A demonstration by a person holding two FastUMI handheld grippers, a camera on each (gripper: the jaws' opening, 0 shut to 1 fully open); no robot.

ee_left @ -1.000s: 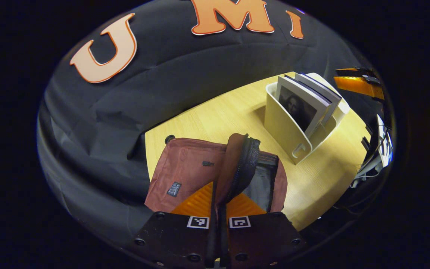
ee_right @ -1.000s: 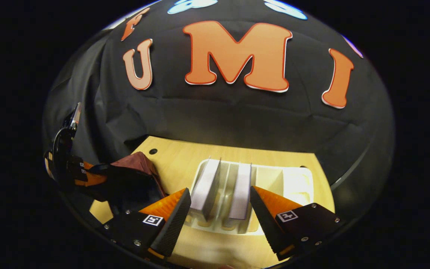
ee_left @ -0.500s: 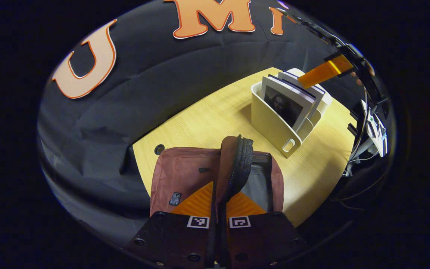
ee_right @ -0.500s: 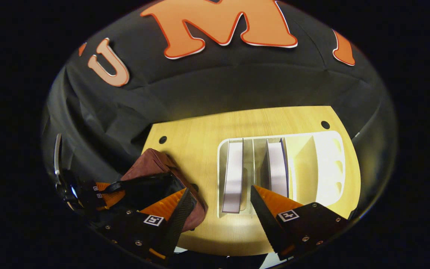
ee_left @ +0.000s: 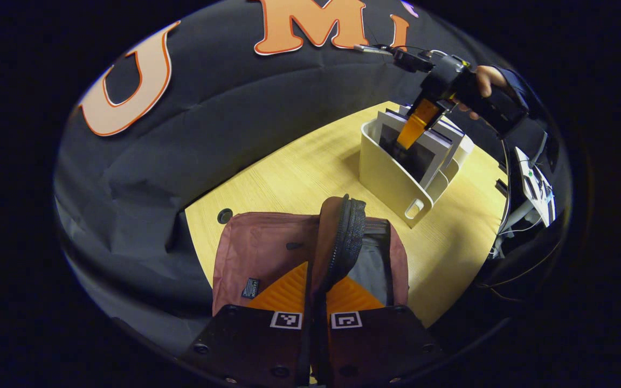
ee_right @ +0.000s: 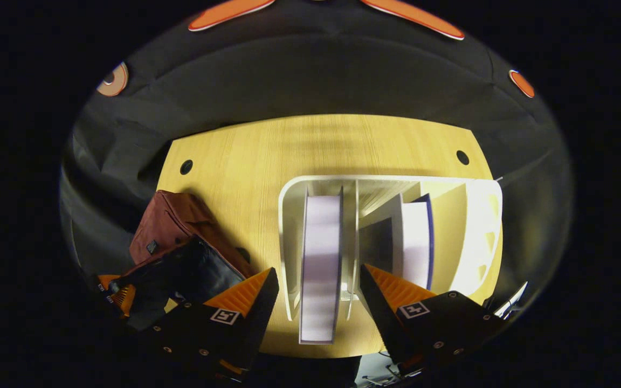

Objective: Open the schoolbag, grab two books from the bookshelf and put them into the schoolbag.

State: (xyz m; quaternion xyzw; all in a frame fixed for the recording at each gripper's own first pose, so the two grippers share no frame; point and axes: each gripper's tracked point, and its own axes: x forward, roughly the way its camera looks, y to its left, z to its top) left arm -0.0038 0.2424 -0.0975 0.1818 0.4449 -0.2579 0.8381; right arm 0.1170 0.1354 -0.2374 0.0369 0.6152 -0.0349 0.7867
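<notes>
The maroon schoolbag (ee_left: pixel 259 253) lies on the wooden table (ee_left: pixel 289 172) just ahead of my left gripper (ee_left: pixel 315 285). That gripper is shut on the bag's zippered flap (ee_left: pixel 343 237) and holds it upright, so the dark inside (ee_left: pixel 371 265) shows. A white bookshelf (ee_left: pixel 391 178) stands at the far right with two books. In the right gripper view I look down on it: my right gripper (ee_right: pixel 318 302) is open, with its fingers either side of the left book (ee_right: pixel 319 258). The second book (ee_right: pixel 415 237) stands one slot to the right. The schoolbag (ee_right: pixel 173 223) lies to the left.
A hand (ee_left: pixel 485 81) holds the right gripper above the shelf. Cables and a white device (ee_left: pixel 531 186) sit past the table's right edge. Round holes (ee_left: pixel 225 216) mark the tabletop near the wall. Bare wood lies between bag and shelf.
The right gripper has moved forward over the shelf and tipped downward, so the left book now stands between its open fingers. The left gripper still holds the flap, almost unmoved.
</notes>
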